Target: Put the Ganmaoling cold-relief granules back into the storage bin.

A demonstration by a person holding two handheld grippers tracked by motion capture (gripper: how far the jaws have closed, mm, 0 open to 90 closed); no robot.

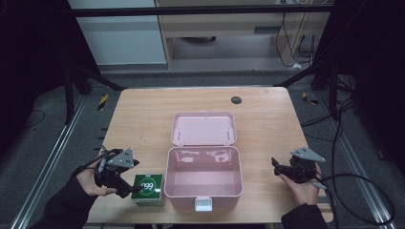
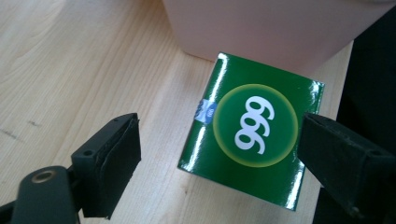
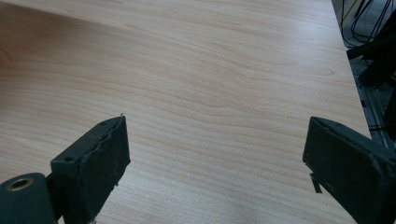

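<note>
Green box (image 1: 148,189) with the "999" logo is sitting flat on the desk (image 1: 143,119), right at the near edge and just left of the pink case (image 1: 204,179), whose lid (image 1: 204,128) is flipped open and lying back. In the left gripper view the box (image 2: 254,133) sits slightly forward of the jaws and between their lines, skewed a bit to the right-hand one, which already laps over the box's corner. Its edges run at a slant to the jaws, not square to them. Not much of a long axis on that face, it looks close to square.

Left hand-held gripper (image 1: 128,188) is way closer than the right one, basically on top of the box. Its jaws are spread wide with nothing pinched, wide enough to straddle the box. Looks like the person is lining up a grab, probably to drop the box into the case.

Right hand-held gripper (image 1: 276,167) hovers over bare wood on the far side of the case, jaws wide apart and empty too.

Room-wise, it's a bit tight: the case wall (image 2: 280,28) is just beside the box's far side, and the desk edge is right next to it on the near side. Left side of the box is all open desk, so that's the easy approach.
</note>
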